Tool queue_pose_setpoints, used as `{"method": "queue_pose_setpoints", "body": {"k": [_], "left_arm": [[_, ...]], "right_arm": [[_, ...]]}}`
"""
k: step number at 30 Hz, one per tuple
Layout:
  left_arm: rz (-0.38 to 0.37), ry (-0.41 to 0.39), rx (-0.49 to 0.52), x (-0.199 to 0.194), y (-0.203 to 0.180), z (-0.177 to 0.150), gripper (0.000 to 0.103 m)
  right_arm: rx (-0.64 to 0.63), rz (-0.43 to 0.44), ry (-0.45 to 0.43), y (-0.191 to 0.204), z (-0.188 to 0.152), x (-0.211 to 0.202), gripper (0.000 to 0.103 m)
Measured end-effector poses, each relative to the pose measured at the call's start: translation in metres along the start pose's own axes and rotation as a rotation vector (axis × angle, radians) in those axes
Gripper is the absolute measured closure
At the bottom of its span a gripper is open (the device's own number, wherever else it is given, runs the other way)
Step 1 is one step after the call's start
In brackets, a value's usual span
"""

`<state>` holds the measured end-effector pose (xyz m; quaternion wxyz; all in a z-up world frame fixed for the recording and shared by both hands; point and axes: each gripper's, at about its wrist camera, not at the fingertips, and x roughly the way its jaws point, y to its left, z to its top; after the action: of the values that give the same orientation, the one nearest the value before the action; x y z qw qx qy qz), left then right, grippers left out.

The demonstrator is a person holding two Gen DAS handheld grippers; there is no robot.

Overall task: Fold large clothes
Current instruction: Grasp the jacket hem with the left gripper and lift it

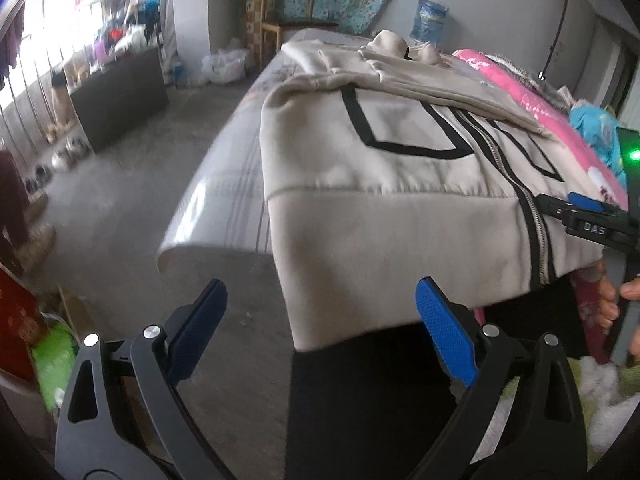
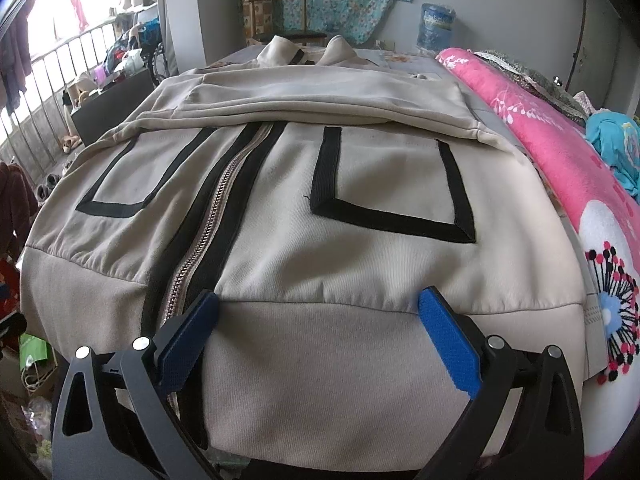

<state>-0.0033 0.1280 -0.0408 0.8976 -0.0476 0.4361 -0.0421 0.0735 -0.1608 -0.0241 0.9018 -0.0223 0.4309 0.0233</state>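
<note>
A beige zip-up jacket (image 1: 380, 184) with black-trimmed pockets lies front-up on the bed, both sleeves folded across its chest, hem hanging over the near edge. It fills the right wrist view (image 2: 320, 216). My left gripper (image 1: 320, 320) is open and empty, just off the hem's left corner, with floor beyond. My right gripper (image 2: 318, 328) is open, its blue pads either side of the hem band right of the zipper (image 2: 208, 220), not closed on it. The right gripper also shows at the right edge of the left wrist view (image 1: 588, 216).
A pink flowered blanket (image 2: 560, 168) lies along the bed's right side, with blue cloth (image 2: 616, 148) on it. A grey striped sheet (image 1: 236, 184) covers the bed's left edge. A wooden chair (image 2: 288, 16) and water jug (image 2: 436, 26) stand behind. A dark cabinet (image 1: 120, 100) stands at left.
</note>
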Motion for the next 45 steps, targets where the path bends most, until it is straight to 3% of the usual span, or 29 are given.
{"method": "queue_pose_setpoints", "body": {"k": [18,24,40,45], "left_arm": [[-0.179,0.068,-0.176,0.034,0.022,-0.006,0.045],[-0.208,0.071,-0.179,0.042,0.019,-0.003,0.053],[-0.197,0.083,-0.157,0.043,0.012,0.0,0.058],[-0.138,0.092,-0.108,0.041,0.003,0.001,0.065]], "right_arm": [[0.001,-0.001,0.0,0.0,0.0,0.0,0.006],[0.001,-0.001,-0.001,-0.001,0.0,0.0,0.006],[0.003,-0.004,-0.011,0.0,0.0,-0.001,0.006],[0.004,-0.004,-0.011,0.0,-0.001,-0.001,0.006]]}}
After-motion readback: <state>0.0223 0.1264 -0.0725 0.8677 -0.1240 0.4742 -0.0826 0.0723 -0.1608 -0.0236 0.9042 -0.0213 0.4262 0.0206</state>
